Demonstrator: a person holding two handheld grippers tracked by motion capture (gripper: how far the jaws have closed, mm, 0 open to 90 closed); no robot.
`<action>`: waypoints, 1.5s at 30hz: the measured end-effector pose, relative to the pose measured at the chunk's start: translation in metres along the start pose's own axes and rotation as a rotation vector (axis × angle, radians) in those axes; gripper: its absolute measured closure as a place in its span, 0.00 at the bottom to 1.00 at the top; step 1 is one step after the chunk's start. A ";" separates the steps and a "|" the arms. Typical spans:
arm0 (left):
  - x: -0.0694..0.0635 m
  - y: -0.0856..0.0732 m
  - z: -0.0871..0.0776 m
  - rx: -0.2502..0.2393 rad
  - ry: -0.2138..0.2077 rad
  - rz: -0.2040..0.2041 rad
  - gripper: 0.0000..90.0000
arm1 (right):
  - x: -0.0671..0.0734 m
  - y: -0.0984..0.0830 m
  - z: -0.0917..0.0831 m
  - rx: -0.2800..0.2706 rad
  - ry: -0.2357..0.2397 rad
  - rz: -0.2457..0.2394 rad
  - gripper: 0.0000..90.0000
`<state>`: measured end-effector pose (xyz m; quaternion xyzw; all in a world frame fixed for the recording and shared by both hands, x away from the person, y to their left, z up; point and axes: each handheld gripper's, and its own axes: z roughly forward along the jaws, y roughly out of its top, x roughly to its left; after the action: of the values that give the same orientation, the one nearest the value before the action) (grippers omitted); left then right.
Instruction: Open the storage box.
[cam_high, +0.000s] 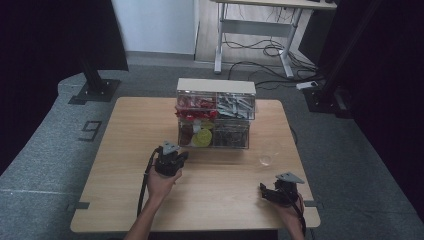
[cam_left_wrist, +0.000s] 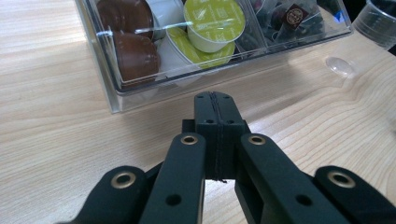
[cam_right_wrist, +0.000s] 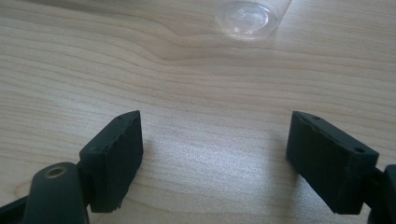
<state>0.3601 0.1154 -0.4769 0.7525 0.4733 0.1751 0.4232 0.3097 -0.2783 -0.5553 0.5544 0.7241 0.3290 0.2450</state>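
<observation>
Both grippers rest low over the light wooden table in the high view: the left gripper just before the clear two-tier plastic organiser box, the right gripper near the small clear plastic cup. Left gripper view: jaws pressed together, empty, pointing at the brown and green coffee capsules. Right gripper view: jaws spread wide, empty, cup ahead.

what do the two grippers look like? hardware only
Both are black. The left gripper has brass-ringed pivot holes on flat link arms and a black cable; the right gripper has blocky rectangular fingers. Each carries a grey triangular plate. Forearms are bare.
</observation>
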 end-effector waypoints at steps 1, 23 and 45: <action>0.000 0.001 0.004 0.009 -0.004 -0.002 1.00 | 0.000 0.000 0.000 0.000 0.000 0.000 0.21; 0.006 0.002 0.033 0.051 -0.006 -0.011 1.00 | 0.000 0.000 0.000 0.001 0.000 0.002 0.21; 0.016 0.006 0.047 0.063 0.011 -0.036 1.00 | 0.000 0.001 0.001 0.003 -0.001 0.007 0.20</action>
<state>0.4023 0.1057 -0.5014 0.7558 0.4942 0.1566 0.3999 0.3109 -0.2780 -0.5554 0.5573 0.7226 0.3286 0.2435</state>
